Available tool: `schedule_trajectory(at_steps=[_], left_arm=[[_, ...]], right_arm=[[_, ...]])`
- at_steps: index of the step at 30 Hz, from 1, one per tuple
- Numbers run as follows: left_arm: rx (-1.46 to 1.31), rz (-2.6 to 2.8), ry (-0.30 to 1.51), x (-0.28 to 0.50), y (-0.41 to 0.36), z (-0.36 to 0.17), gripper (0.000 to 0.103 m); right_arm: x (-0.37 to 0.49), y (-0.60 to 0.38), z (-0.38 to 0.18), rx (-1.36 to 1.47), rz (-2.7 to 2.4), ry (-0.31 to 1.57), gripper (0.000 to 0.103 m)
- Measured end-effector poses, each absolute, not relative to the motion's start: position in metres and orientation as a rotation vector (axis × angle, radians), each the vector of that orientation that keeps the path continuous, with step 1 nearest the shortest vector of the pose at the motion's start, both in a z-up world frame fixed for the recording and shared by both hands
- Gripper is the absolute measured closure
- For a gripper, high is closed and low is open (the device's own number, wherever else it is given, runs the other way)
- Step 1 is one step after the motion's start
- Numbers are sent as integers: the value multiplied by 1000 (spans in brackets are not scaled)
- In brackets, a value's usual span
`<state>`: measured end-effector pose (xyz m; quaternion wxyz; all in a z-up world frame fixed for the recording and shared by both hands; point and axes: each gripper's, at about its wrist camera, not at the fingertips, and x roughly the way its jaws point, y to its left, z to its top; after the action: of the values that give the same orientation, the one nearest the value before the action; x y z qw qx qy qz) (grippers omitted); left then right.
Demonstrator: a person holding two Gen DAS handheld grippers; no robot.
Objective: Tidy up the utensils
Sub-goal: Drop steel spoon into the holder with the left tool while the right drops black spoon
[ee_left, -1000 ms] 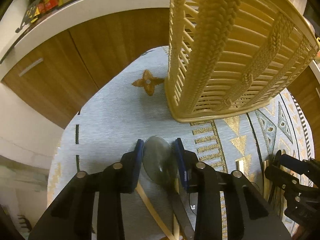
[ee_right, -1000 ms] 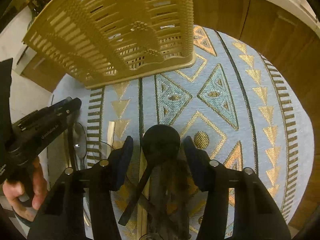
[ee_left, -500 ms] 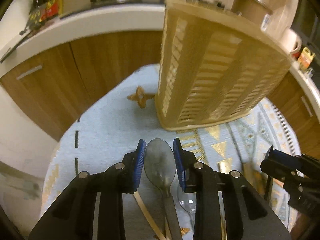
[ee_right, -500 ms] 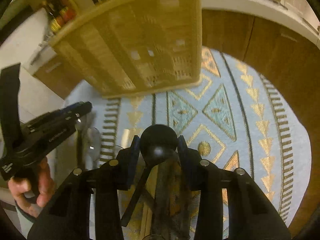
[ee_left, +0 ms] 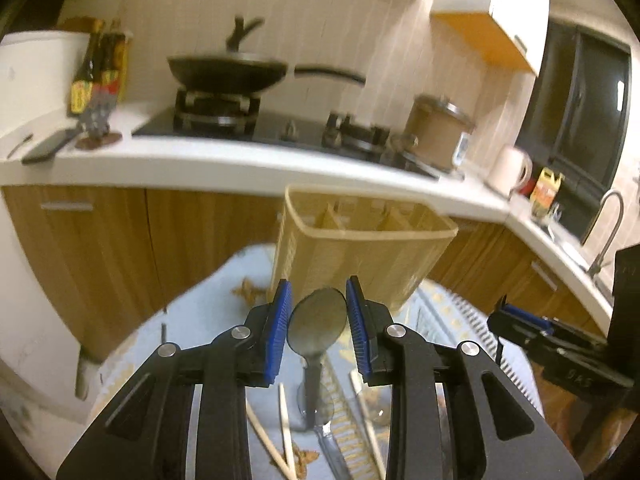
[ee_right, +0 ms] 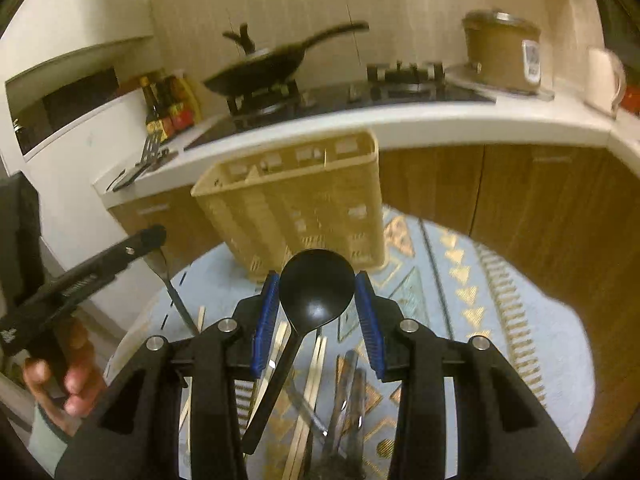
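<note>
Left hand-held gripper (ee_left: 318, 322) clenched on grey spoon (ee_left: 317, 322), right hand-held gripper (ee_right: 316, 300) clenched on black spoon (ee_right: 316, 288)

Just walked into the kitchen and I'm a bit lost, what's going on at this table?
A person is sorting utensils with two hand-held grippers. The left hand-held gripper holds a grey spoon by its bowl, and the right hand-held gripper holds a black spoon the same way. Both spoons are off the patterned tablecloth, facing the beige slotted utensil basket. Chopsticks and other cutlery lie on the cloth.
</note>
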<state>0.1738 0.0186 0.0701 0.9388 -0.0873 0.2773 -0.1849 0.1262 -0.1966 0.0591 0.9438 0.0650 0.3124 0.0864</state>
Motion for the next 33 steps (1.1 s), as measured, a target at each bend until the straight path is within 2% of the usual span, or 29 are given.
schedule_trajectory(at_steps=[13, 25, 33], left_arm=[[-196, -441, 460, 166, 19, 119, 77], [-174, -453, 305, 190, 10, 201, 77], [-182, -413, 312, 237, 4, 198, 77]], right_arm=[[121, -190, 104, 14, 121, 458, 68], [178, -208, 159, -42, -34, 259, 68], [235, -198, 152, -158, -151, 188, 68]])
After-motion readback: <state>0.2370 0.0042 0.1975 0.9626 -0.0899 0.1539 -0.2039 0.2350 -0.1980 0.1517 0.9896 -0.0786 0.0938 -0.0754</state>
